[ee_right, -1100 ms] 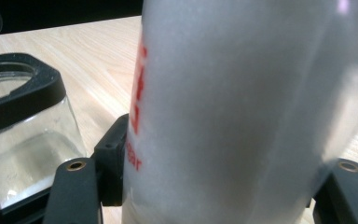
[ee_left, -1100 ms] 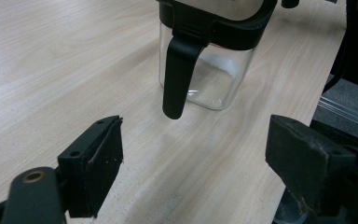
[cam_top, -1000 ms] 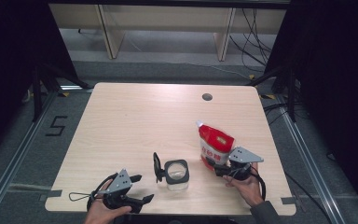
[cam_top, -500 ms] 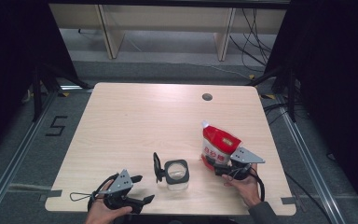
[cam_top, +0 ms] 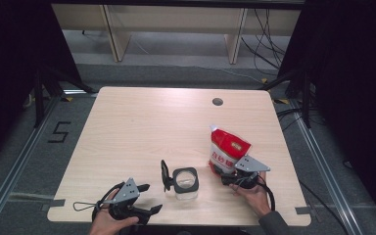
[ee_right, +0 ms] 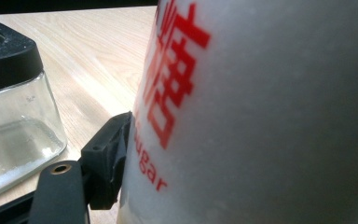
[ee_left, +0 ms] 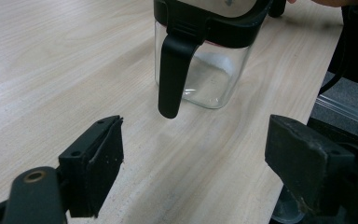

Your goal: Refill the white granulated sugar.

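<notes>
Left gripper (cam_top: 144, 199) sat at the near left edge of the table (cam_top: 142, 122), jaws spread wide with nothing between them; in the left gripper view it pointed at the glass jar (ee_left: 200, 74) just beyond. Glass jar (cam_top: 185, 182) stood upright near the table's near edge, centre, with a black collar and its black lid (cam_top: 165, 175) hinged open to the left. Judged rigid, smooth, breakable and light if empty; the clear walls looked slippery, so the black collar or lid arm seemed the safer hold. No label readable on it. To the right, close beside the jar but apart from it, the sugar bag (cam_top: 227, 152) stood upright, red top, white body. Right gripper (cam_top: 235, 172) was clamped on its lower part; one jaw pressed against the film in the right gripper view. Print there read "ugar" under large red Chinese characters (ee_right: 175, 70). Judged soft, granular, fairly heavy, prone to sag; a low grip suits.
</notes>
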The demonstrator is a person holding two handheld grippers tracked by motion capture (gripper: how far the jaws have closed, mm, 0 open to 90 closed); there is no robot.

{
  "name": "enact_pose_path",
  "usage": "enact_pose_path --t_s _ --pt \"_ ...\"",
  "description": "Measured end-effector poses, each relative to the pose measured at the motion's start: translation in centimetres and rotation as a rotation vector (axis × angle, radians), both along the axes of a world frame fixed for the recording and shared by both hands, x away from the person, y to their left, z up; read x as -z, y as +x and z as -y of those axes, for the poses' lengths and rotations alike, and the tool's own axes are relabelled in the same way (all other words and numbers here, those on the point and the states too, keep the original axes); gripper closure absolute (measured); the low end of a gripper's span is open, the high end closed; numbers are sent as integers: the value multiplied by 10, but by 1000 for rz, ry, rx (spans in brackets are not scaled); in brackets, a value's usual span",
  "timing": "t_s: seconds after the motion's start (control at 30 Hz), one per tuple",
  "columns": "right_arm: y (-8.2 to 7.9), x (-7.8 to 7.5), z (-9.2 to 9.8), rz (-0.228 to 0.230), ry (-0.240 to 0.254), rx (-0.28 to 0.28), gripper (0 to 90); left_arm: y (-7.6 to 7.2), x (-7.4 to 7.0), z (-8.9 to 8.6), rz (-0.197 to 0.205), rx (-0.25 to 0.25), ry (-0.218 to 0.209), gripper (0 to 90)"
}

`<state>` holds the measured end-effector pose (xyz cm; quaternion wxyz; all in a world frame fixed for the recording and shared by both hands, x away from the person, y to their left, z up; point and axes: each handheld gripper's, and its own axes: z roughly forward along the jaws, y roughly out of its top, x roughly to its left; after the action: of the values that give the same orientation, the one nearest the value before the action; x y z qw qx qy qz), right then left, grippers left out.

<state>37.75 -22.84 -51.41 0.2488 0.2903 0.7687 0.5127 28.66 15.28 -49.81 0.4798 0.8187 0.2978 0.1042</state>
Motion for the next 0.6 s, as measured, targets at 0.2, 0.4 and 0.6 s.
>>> enact_pose_path --t_s 0.2,0.4,0.6 --pt "2 2 -2 3 -8 -19 258 1 1 0 -4 9 2 188" --pt "2 1 -5 0 -25 4 279 1 1 0 -6 15 10 188" --pt "-2 -3 -7 27 -26 -8 324 0 0 -1 -5 8 -1 190"
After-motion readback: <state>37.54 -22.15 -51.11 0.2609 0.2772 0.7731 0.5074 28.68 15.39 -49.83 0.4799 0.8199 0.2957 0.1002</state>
